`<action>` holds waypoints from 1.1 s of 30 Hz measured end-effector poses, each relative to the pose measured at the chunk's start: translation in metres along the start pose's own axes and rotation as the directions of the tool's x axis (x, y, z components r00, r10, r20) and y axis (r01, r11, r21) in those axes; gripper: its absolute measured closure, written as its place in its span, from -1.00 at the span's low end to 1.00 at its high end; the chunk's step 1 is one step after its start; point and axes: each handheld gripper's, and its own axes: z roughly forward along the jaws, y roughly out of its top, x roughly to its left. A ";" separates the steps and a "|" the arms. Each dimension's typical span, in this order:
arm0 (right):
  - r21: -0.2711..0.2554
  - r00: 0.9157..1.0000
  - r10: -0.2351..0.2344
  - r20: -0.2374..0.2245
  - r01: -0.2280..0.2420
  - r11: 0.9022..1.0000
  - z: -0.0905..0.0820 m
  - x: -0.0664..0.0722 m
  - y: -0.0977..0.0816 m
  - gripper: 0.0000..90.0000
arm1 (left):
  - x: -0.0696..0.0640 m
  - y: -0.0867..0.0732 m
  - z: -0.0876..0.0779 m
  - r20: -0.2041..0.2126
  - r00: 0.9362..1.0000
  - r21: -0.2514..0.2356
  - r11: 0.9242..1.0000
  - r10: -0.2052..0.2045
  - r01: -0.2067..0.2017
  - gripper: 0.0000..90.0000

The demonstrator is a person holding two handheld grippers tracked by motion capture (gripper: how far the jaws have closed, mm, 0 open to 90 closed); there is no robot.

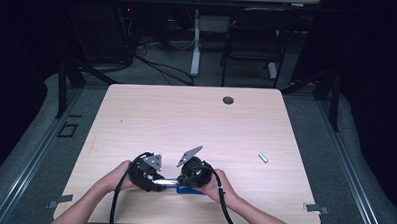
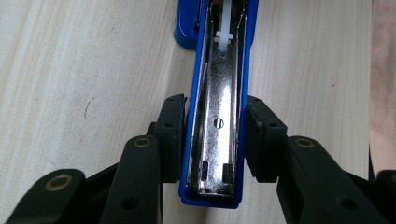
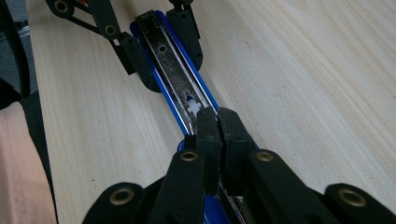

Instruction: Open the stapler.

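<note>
stapler (image 2: 217, 135) lies left-right at the table's (image 1: 196, 122) near edge; left gripper (image 2: 215, 135) clamps its left end, right gripper (image 3: 218, 125) pinched closed over the open magazine, holding nothing visible.

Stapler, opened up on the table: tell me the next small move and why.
Probably slide the right gripper, jaws shut, along the channel to push the white pusher back. The left gripper clamps the blue stapler by its sides, and the metal magazine lies open.
</note>
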 end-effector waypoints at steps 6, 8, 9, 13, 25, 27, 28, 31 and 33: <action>-0.004 1.000 0.012 -0.003 -0.012 1.000 0.000 -0.001 -0.001 0.97 | -0.001 -0.001 -0.007 -0.025 1.000 -0.001 1.000 -0.015 0.015 0.28; -0.005 1.000 0.012 -0.005 -0.012 1.000 0.000 -0.001 -0.001 0.97 | -0.001 -0.003 -0.011 -0.025 0.999 -0.019 1.000 -0.024 0.024 0.23; -0.005 1.000 0.012 -0.006 -0.012 1.000 0.000 -0.001 -0.001 0.97 | -0.001 -0.003 -0.014 -0.033 0.999 -0.028 0.999 -0.029 0.028 0.22; -0.006 1.000 0.013 -0.005 -0.013 1.000 0.000 -0.001 -0.001 0.97 | -0.002 -0.005 -0.023 -0.039 0.998 -0.082 0.996 -0.038 0.035 0.22; -0.003 1.000 0.017 0.012 -0.017 1.000 -0.003 -0.003 -0.002 0.95 | -0.004 -0.005 -0.020 -0.033 0.999 -0.086 0.996 -0.013 0.010 0.55; 0.002 1.000 0.014 0.014 -0.014 1.000 -0.005 -0.005 -0.002 0.95 | -0.003 -0.005 -0.020 -0.033 0.999 -0.086 0.996 -0.014 0.011 0.55; -0.008 1.000 0.022 0.016 -0.022 1.000 -0.006 -0.006 -0.003 0.94 | -0.004 -0.005 -0.020 -0.033 0.999 -0.087 0.996 -0.013 0.010 0.55; -0.024 0.999 0.033 0.027 -0.033 0.999 -0.013 -0.012 -0.002 0.92 | -0.003 -0.005 -0.020 -0.033 0.999 -0.088 0.996 -0.012 0.009 0.55; -0.032 0.998 0.045 0.033 -0.044 0.999 -0.018 -0.014 -0.002 0.89 | -0.004 -0.005 -0.020 -0.035 0.999 -0.086 0.996 -0.011 0.008 0.55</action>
